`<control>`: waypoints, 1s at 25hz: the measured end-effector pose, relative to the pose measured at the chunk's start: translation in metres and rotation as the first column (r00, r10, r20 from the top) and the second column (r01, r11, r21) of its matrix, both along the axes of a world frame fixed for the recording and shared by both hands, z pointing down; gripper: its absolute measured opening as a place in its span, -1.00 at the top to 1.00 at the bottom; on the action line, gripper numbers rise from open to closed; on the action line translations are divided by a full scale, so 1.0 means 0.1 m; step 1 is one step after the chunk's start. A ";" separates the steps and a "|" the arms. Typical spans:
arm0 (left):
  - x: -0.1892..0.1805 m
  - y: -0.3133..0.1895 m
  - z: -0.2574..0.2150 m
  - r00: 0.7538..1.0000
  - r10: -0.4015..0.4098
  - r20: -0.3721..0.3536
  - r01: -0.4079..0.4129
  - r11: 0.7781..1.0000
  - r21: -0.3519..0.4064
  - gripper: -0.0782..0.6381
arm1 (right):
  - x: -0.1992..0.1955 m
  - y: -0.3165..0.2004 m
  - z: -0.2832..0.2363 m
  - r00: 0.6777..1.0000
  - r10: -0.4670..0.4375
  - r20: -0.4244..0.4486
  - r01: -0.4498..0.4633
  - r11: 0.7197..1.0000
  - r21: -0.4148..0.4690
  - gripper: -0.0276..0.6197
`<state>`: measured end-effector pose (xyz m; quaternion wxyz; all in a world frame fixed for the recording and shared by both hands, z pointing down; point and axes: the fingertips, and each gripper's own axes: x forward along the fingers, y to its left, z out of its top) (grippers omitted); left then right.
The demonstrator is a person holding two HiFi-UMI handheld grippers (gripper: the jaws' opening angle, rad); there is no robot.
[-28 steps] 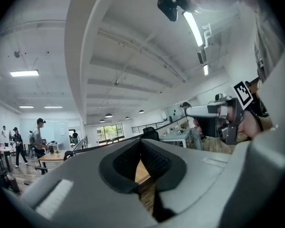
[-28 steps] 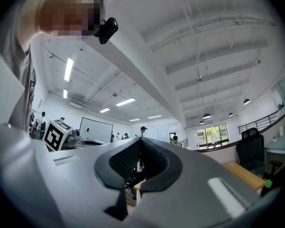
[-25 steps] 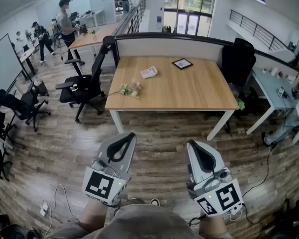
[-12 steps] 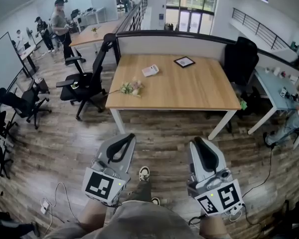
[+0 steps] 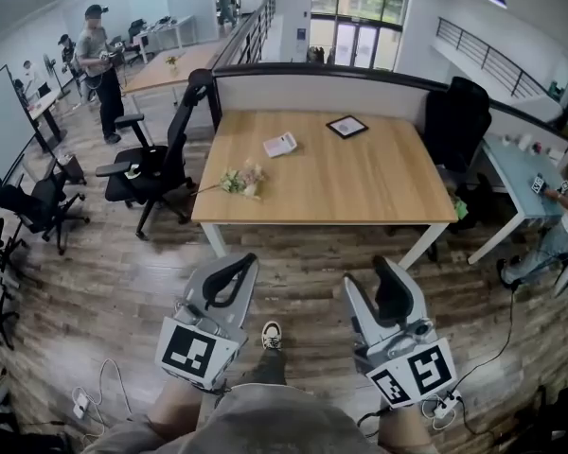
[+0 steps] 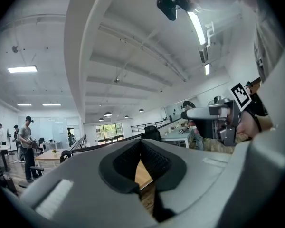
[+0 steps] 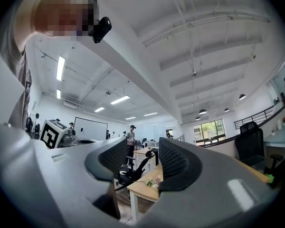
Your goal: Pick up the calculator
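Note:
The white calculator (image 5: 281,144) lies on the far left part of the wooden table (image 5: 360,183), well ahead of both grippers. My left gripper (image 5: 237,263) hovers over the floor short of the table, its jaws together and empty; in the left gripper view its tips (image 6: 141,145) meet. My right gripper (image 5: 372,280) is level with it on the right. Its jaws are opening and nothing is between them. The right gripper view shows the gap (image 7: 143,161) with the table corner (image 7: 141,190) beyond it.
A black framed picture (image 5: 346,126) and a flower sprig (image 5: 239,180) also lie on the table. Black office chairs (image 5: 147,164) stand left of it, another chair (image 5: 454,112) behind right. A low partition (image 5: 322,88) backs the table. A person (image 5: 95,55) stands far left. Cables (image 5: 85,400) lie on the floor.
The right gripper's jaws have spread apart. Both grippers and the view have moved toward the table, and a shoe now shows between the grippers.

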<state>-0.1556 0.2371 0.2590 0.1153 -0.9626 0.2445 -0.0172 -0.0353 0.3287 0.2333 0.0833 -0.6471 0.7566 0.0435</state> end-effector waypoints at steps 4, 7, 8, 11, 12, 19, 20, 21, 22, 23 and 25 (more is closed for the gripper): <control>0.14 -0.38 0.03 1.000 -0.005 0.001 0.005 0.999 -0.033 0.78 | 0.17 -0.40 0.03 1.000 0.002 0.007 -0.002 1.000 -0.019 0.32; 0.26 -0.74 0.06 1.000 0.001 0.006 -0.001 0.999 -0.038 0.78 | 0.30 -0.79 0.09 1.000 0.006 0.015 -0.006 0.999 -0.050 0.32; 0.30 -0.87 0.06 1.000 0.006 0.007 -0.005 0.999 -0.036 0.78 | 0.34 -0.93 0.11 1.000 0.007 0.019 -0.006 0.998 -0.062 0.32; 0.42 -1.25 0.10 1.000 0.014 0.017 -0.014 0.999 -0.051 0.78 | 0.45 -1.33 0.17 0.999 0.009 0.038 -0.005 0.996 -0.090 0.32; 0.46 -1.38 0.12 1.000 0.013 0.023 -0.011 0.997 -0.072 0.78 | 0.49 -1.46 0.19 0.999 0.011 0.043 -0.007 0.995 -0.099 0.32; 0.67 -2.31 0.18 0.998 0.025 0.050 -0.020 0.995 -0.102 0.78 | 0.69 -2.41 0.31 0.998 0.019 0.052 -0.011 0.989 -0.150 0.32; 0.68 -2.44 0.19 0.998 0.024 0.050 -0.019 0.995 -0.100 0.78 | 0.70 -2.53 0.33 0.998 0.018 0.052 -0.010 0.988 -0.155 0.32; 0.68 -2.56 0.20 0.998 0.024 0.050 -0.019 0.995 -0.096 0.78 | 0.71 -2.64 0.35 0.998 0.017 0.056 -0.008 0.987 -0.159 0.32; 0.69 -2.66 0.20 0.998 0.025 0.051 -0.021 0.996 -0.087 0.78 | 0.72 -2.74 0.37 0.998 0.016 0.063 -0.006 0.987 -0.162 0.32; 0.69 -2.76 0.21 0.998 0.026 0.052 -0.022 0.997 -0.079 0.78 | 0.74 -2.84 0.39 0.997 0.016 0.071 -0.004 0.986 -0.165 0.32; 0.72 -2.93 0.23 0.998 0.025 0.052 -0.021 0.997 -0.076 0.78 | 0.80 -3.03 0.46 0.996 0.018 0.087 -0.002 0.984 -0.177 0.32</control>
